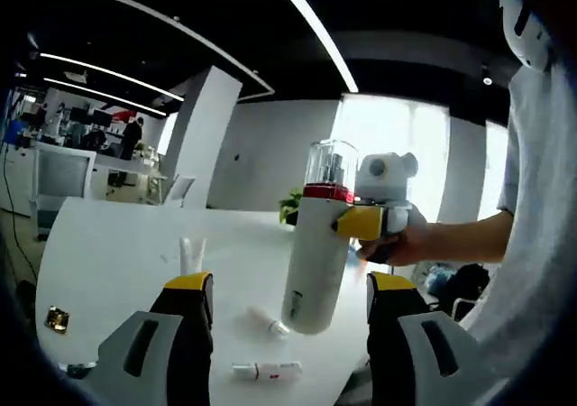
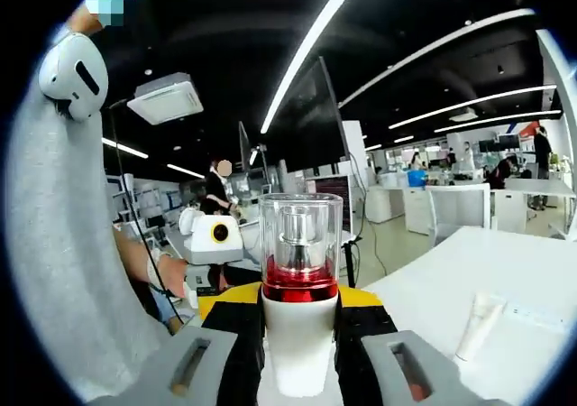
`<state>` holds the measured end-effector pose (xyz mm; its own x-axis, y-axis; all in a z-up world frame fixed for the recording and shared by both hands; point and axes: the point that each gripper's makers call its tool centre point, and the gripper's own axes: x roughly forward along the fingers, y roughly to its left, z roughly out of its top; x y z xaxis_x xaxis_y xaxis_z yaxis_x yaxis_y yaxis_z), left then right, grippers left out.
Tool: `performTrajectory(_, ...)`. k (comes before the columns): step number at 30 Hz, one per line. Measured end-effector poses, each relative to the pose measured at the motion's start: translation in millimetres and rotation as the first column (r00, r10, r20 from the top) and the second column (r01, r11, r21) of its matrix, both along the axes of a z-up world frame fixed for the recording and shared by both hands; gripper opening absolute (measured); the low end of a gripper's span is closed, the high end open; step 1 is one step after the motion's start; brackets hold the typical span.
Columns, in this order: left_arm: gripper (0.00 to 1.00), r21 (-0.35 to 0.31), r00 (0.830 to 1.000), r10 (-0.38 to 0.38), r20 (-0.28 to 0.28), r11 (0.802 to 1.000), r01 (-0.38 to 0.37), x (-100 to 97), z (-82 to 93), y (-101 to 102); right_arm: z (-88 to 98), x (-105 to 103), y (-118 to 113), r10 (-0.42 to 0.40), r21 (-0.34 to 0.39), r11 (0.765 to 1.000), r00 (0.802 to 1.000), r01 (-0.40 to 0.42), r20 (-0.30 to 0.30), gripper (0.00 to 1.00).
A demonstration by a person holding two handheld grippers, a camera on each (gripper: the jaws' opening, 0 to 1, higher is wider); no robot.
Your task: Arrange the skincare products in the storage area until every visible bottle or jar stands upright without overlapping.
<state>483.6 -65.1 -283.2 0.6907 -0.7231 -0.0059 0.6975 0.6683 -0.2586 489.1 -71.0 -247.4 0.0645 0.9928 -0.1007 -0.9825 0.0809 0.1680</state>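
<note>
The right gripper [image 1: 361, 223] is gripping a tall, smooth white bottle [image 1: 315, 262] with a red collar and clear cap, its fingers [image 2: 361, 320] clamping just below the collar, holding it above the white tabletop [image 1: 117, 262]. The left gripper [image 1: 290, 289] is hanging with fingers spread wide over small tubes [image 1: 267, 370] lying flat.

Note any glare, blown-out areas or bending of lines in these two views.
Left gripper view: the window behind the white bottle is blown out; the ceiling lights curve. Right gripper view: the bottle's clear cap is sharp, and the ceiling lights bow.
</note>
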Motion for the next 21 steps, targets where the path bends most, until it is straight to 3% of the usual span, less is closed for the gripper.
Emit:
performTrajectory(5, 0.64, 0.017, 0.998, -0.057, -0.010, 0.998, 0.058, -4.5, -3.2, -16.4, -0.5, -17.7, 9.2, 0.065, -0.003, 0.998, 0.998, -0.065, 0.001, 0.24)
performTrajectory(12, 0.61, 0.038, 0.994, -0.107, -0.031, 0.993, 0.108, -9.0, -12.5, -26.5, -15.8, -40.5, 19.8, 0.149, -0.066, 0.987, 0.989, -0.147, 0.016, 0.24)
performTrajectory(17, 0.48, 0.065, 0.986, -0.164, -0.031, 0.984, 0.165, -17.6, -19.2, -32.9, -18.5, -51.0, 22.8, 0.183, -0.068, 0.981, 0.983, -0.182, 0.013, 0.24)
performTrajectory(21, 0.44, 0.031, 0.976, -0.215, -0.039, 0.976, 0.217, -26.9, -19.3, -40.8, -20.0, -58.6, 25.0, 0.213, -0.061, 0.975, 0.977, -0.212, 0.004, 0.24)
